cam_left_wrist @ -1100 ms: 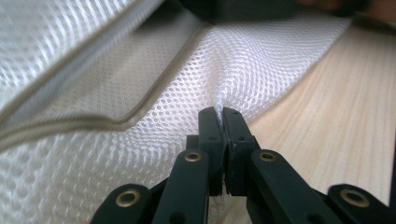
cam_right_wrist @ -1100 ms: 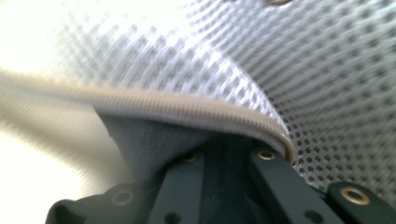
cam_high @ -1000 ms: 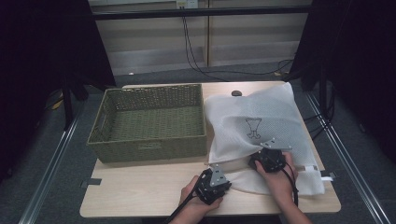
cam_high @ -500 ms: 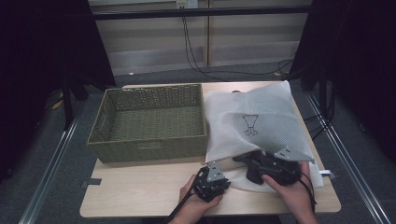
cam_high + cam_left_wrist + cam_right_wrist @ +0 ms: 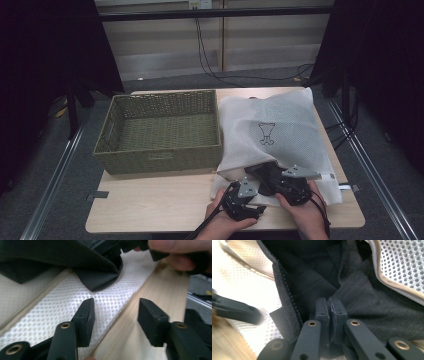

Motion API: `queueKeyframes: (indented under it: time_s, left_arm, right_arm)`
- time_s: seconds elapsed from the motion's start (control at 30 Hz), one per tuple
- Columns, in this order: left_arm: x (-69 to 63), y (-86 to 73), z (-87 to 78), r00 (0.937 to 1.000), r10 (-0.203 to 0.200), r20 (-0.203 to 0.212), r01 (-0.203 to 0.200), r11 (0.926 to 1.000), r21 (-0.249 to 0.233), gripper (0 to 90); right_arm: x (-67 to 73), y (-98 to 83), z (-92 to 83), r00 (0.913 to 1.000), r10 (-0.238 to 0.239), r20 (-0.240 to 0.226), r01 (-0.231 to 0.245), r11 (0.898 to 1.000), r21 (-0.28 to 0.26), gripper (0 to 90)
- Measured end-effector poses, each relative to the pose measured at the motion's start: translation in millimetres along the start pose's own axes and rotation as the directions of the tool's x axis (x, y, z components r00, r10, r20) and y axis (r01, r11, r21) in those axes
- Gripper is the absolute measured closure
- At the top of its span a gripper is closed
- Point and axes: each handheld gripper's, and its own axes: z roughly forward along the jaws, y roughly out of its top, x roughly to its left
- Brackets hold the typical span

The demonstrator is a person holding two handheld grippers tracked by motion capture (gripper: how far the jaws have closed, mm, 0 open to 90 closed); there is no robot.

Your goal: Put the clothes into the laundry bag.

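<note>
We see a white mesh bag [image 5: 272,135] lying on the right half of the wooden surface [image 5: 165,200], its mouth at the near edge, and an empty green basket [image 5: 160,132] just to its left. A dark garment [image 5: 265,175] pokes out of the bag's mouth toward the person.

The right gripper [image 5: 331,312] has its jaws pinched tight on a fold of the dark garment [image 5: 362,297], beside the zip that runs up the cloth; in the high view this gripper [image 5: 280,185] sits at the mouth, touching the cloth.

The left gripper [image 5: 245,200] lies just left and nearer, over the bag's near lip. Its jaws have just been opening and stand at a middling width, with nothing pressed between them: in the left gripper view [image 5: 115,315] one jaw rests over the mesh hem [image 5: 75,297] and the other over bare wood, the garment's corner [image 5: 100,277] lying beyond the tips.

The relation that matters: the garment lies from the mouth back into the bag, away from the person, so we judge that drawing it out calls for a pull toward the near edge by the right hand, which already holds it. The left jaws, nearer the hem, are best placed to pin the mesh. The basket lies to the left, well within reach.
</note>
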Motion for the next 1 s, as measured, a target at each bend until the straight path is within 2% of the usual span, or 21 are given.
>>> queueKeyframes:
  time_s: [0.07,0.1,0.13,0.17,0.2,0.23,0.3,0.33,0.37,0.6,0.63,0.67,0.73,0.77,0.83,0.87,0.9,0.97,1.0]
  left_arm:
    - [-0.2,-0.2,-0.7,0.9992,0.02,-0.036,-0.019,0.9998,0.005,56.5]
    - [-0.8,-1.1,-1.1,0.9965,0.053,-0.064,-0.053,0.9986,0.007,63.3]
    - [-2.0,-2.3,-1.1,0.9936,0.068,-0.091,-0.067,0.9977,0.004,70.6]
    - [-2.6,-3.1,-0.6,0.9936,0.059,-0.097,-0.061,0.9981,-0.014,78.9]
    - [-1.0,-3.3,-2.0,0.9933,0.076,-0.088,-0.075,0.9971,0.005,87.8]
    - [-0.8,-3.1,-0.9,0.9946,0.068,-0.079,-0.069,0.9976,-0.01,89.5]
    - [2.0,-3.0,-2.0,0.9944,0.09,-0.054,-0.09,0.9959,0.002,90.0]
    - [3.0,-3.2,-2.8,0.9951,0.087,-0.046,-0.087,0.9962,0.006,90.0]
    - [2.7,-3.9,-2.0,0.997,0.069,-0.035,-0.07,0.9975,-0.013,90.0]
    - [2.5,-5.8,-7.3,0.9943,0.107,-0.007,-0.106,0.9942,0.018,90.0]
    - [2.1,-6.5,-6.3,0.9966,0.082,-0.001,-0.082,0.9966,0.0,90.0]
    - [3.9,-6.4,-6.9,0.9957,0.092,0.001,-0.092,0.9957,0.007,90.0]
    - [4.1,-7.1,-6.7,0.997,0.078,0.007,-0.078,0.997,-0.004,90.0]
    - [4.2,-7.5,-7.1,0.9968,0.08,0.007,-0.08,0.9968,-0.001,90.0]
    - [5.0,-7.6,-6.8,0.9973,0.073,0.014,-0.073,0.9974,-0.004,90.0]
    - [5.1,-7.6,-6.0,0.9983,0.055,0.021,-0.054,0.9984,-0.017,90.0]
    - [6.6,-7.7,-6.1,0.9983,0.051,0.029,-0.051,0.9986,-0.012,90.0]
    - [8.6,-7.2,-6.5,0.9979,0.054,0.035,-0.054,0.9985,-0.005,90.0]
    - [8.5,-7.5,-5.8,0.9982,0.047,0.038,-0.047,0.9988,-0.014,90.0]
  right_arm:
    - [1.2,1.7,1.3,1.0,0.004,-0.009,-0.004,1.0,0.0,87.7]
    - [1.4,2.9,1.9,0.9998,0.005,-0.017,-0.005,1.0,-0.005,87.7]
    - [1.1,4.4,3.0,0.9998,-0.005,-0.018,0.005,1.0,-0.005,87.7]
    - [1.2,6.5,4.5,0.9998,-0.008,-0.018,0.007,1.0,-0.011,87.7]
    - [1.1,9.0,6.8,0.9998,-0.012,-0.014,0.012,1.0,-0.014,87.6]
    - [0.5,11.7,9.0,0.9998,-0.02,-0.008,0.02,1.0,-0.014,87.7]
    - [-1.0,16.3,15.4,0.9994,-0.029,0.019,0.029,0.999,-0.022,87.7]
    - [-2.3,18.7,19.4,0.9994,-0.019,0.027,0.019,1.0,-0.017,87.7]
    - [-4.7,21.2,23.8,0.9991,-0.013,0.04,0.014,1.0,-0.019,87.8]
    - [-32.4,44.7,54.8,0.9902,0.048,0.131,-0.038,0.996,-0.078,88.4]
    - [-35.8,48.6,58.5,0.9878,0.035,0.152,-0.023,0.997,-0.078,88.4]
    - [-37.7,51.5,62.2,0.9819,0.006,0.189,0.01,0.997,-0.079,88.4]
    - [-38.2,54.8,65.9,0.9773,0.005,0.212,0.01,0.997,-0.074,87.4]
    - [-37.7,55.6,65.8,0.9793,0.002,0.203,0.013,0.998,-0.068,85.4]
    - [-37.5,54.1,59.3,0.9963,0.023,0.083,-0.017,0.997,-0.07,72.8]
    - [-36.8,51.7,52.6,0.9996,0.017,0.021,-0.015,0.997,-0.076,67.7]
    - [-34.3,47.9,43.9,1.0,-0.002,-0.009,0.001,0.997,-0.084,67.0]
    - [-27.7,35.7,27.0,0.9992,-0.038,-0.01,0.037,0.997,-0.074,69.5]
    - [-25.1,29.0,22.1,0.9991,-0.037,-0.023,0.035,0.998,-0.056,70.7]
